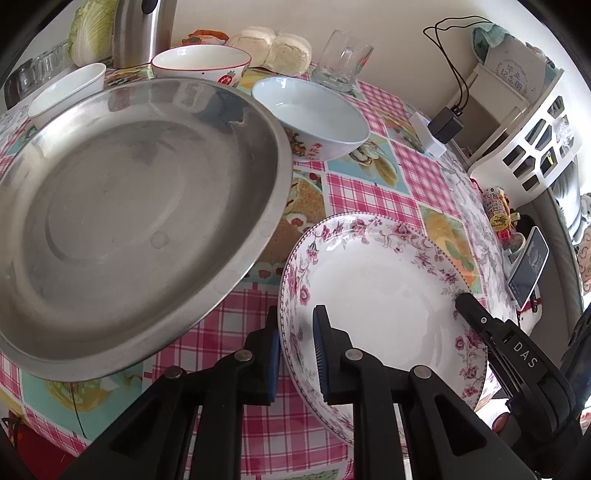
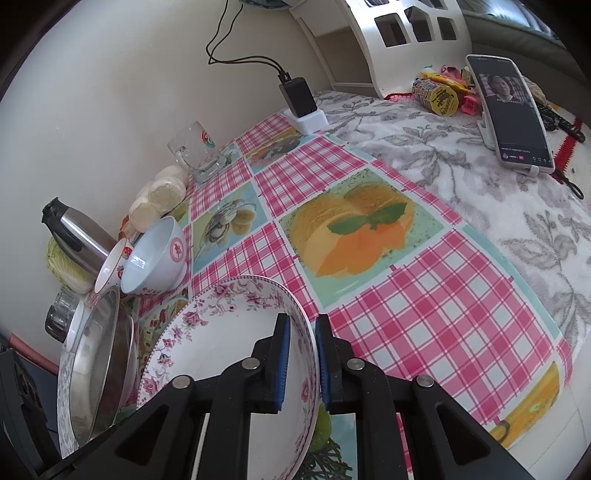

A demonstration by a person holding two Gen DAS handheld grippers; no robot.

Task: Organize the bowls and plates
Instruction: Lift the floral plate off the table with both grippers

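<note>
Left gripper (image 1: 297, 356): blue-padded jaws narrowly parted, clamped across the near rim of the floral plate (image 1: 373, 295), one pad outside, one inside the well
Right gripper (image 2: 299, 363): jaws equally narrow, pinching the opposite rim of the same plate, which is tilted; whether it touches the cloth cannot be told

Plates, 2: one glazed white ceramic, round, deep, with a pink flower border; one large steel pan (image 1: 125, 225), round, shallow, dull grey with water marks, left of the floral plate
Bowls, 3, behind the steel pan: pale blue bowl (image 1: 310, 118) with printed side; red-rimmed bowl (image 1: 201, 64); plain white bowl (image 1: 66, 96)
Glass mug (image 1: 341, 61), 1, clear, handled
Steel kettle (image 1: 142, 31), 1, brushed metal
Buns (image 1: 273, 48), round, pale, at least two, wrapped
Tablecloth (image 2: 424, 295): glossy pink check with fruit panels
Phone (image 2: 511, 110), 1, propped, screen lit
</note>
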